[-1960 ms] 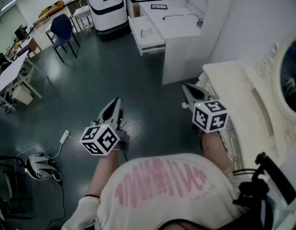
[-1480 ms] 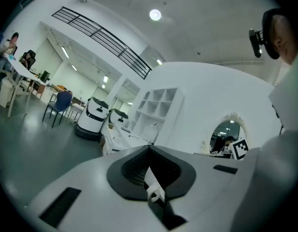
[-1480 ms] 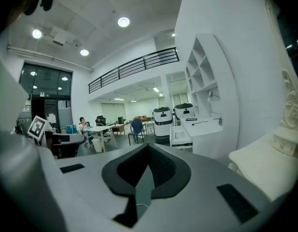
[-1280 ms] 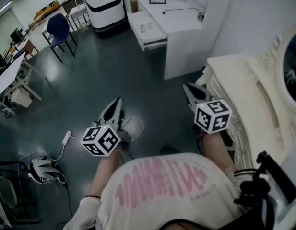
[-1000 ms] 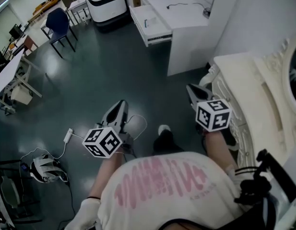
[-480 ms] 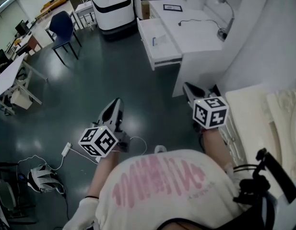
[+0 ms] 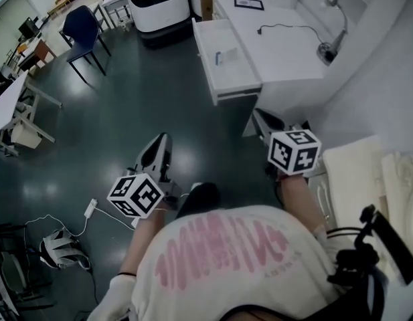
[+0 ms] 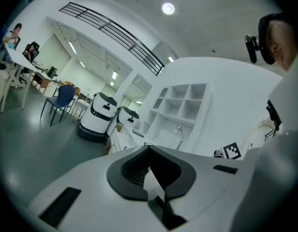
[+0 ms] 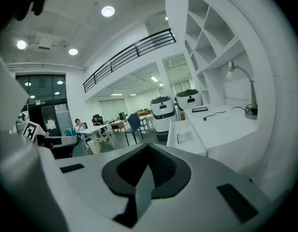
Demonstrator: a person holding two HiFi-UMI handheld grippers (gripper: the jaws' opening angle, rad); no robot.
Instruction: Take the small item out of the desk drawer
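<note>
Both grippers are out in front of me above the dark floor (image 7: 119, 112), not at the desk (image 7: 286, 52) yet. The left gripper (image 7: 162, 143) has its fingers pressed together with nothing in them, and it's the same for the right gripper (image 7: 262, 120). The drawer (image 7: 238, 69) is pulled open, and the small item (image 7: 219, 57) is lying inside it, around the middle. It's too tiny to say what it is. A lamp (image 7: 324, 51) and a cable (image 7: 276, 27) are on the desktop.
</note>
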